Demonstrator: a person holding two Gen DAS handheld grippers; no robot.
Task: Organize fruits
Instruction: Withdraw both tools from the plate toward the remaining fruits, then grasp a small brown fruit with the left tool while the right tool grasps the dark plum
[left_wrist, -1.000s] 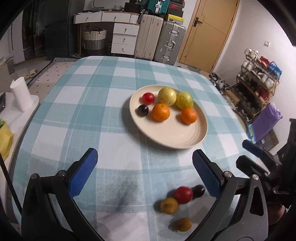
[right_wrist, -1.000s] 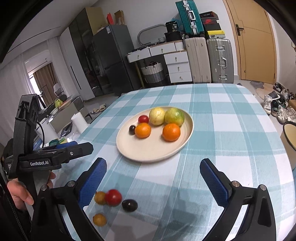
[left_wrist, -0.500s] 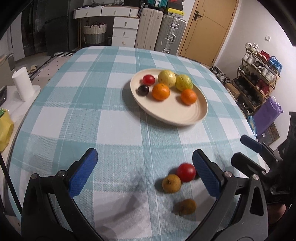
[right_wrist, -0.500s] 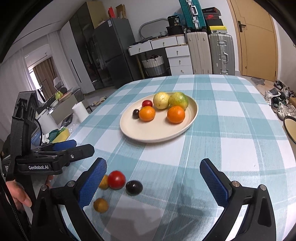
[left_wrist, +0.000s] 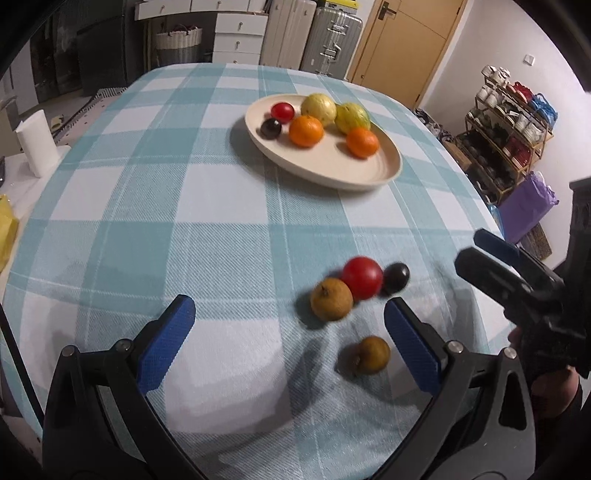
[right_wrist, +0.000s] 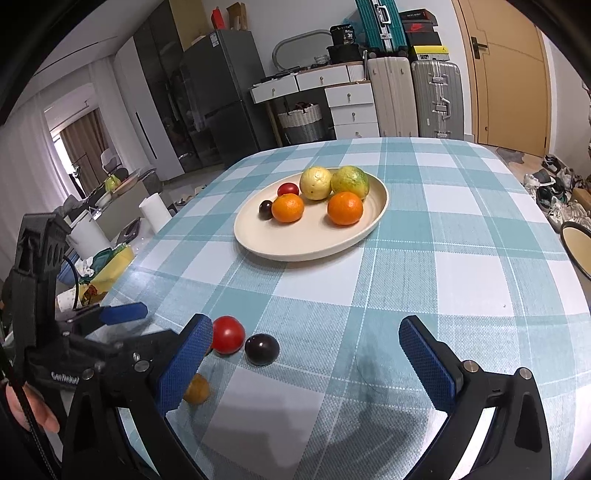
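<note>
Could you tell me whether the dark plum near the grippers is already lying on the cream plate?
No, that dark plum rests on the checked tablecloth beside a red tomato, well short of the cream plate.

"GenRobo…" printed on left gripper body; rest unreadable.

The left gripper hung wide open over the checked tablecloth, holding nothing. Just ahead sat a red tomato, a dark plum and two brownish fruits (slightly blurry), with the loaded plate farther back.
</note>
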